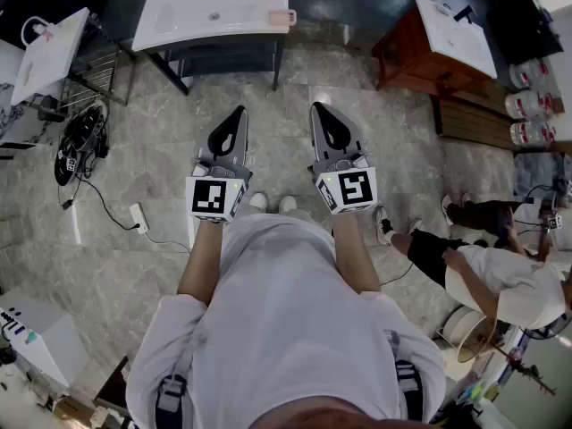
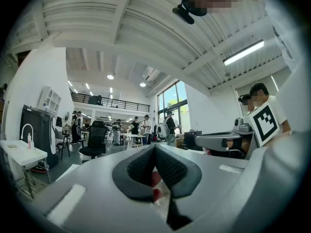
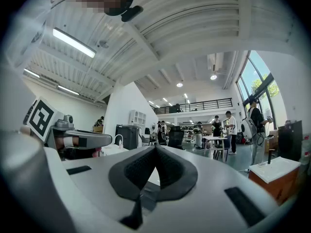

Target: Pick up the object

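So, L claw (image 1: 238, 113) shut, R claw (image 1: 320, 108) shut, both empty

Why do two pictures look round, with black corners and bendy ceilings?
Left gripper view: its wide-angle lens bows the ceiling beams and leaves the corners black, and the light strip glares white. Right gripper view: the same bowing and black rim, with a long lamp glaring white. Head view: the picture fills its frame, the floor is evenly lit, and there is little bending.
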A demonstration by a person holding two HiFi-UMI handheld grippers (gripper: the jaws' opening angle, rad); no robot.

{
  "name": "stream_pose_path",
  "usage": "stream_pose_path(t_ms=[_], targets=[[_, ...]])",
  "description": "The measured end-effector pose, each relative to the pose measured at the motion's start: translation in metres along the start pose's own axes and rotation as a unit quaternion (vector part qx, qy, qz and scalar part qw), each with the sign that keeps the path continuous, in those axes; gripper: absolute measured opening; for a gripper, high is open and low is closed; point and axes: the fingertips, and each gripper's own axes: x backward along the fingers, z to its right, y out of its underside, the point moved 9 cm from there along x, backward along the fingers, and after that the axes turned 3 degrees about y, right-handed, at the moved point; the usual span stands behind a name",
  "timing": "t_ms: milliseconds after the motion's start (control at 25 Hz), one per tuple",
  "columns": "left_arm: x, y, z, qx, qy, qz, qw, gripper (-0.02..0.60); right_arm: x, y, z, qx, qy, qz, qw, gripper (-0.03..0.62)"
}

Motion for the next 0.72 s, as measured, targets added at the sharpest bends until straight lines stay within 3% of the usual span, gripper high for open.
stream_pose_path(t_ms=[720], targets=[[-0.011, 0.002, 0.004, 0.000, 0.001, -0.006, 1.0000, 0.000, 0.002, 0.002, 0.010, 0.007, -0.001, -0.001, 1.000, 0.000]])
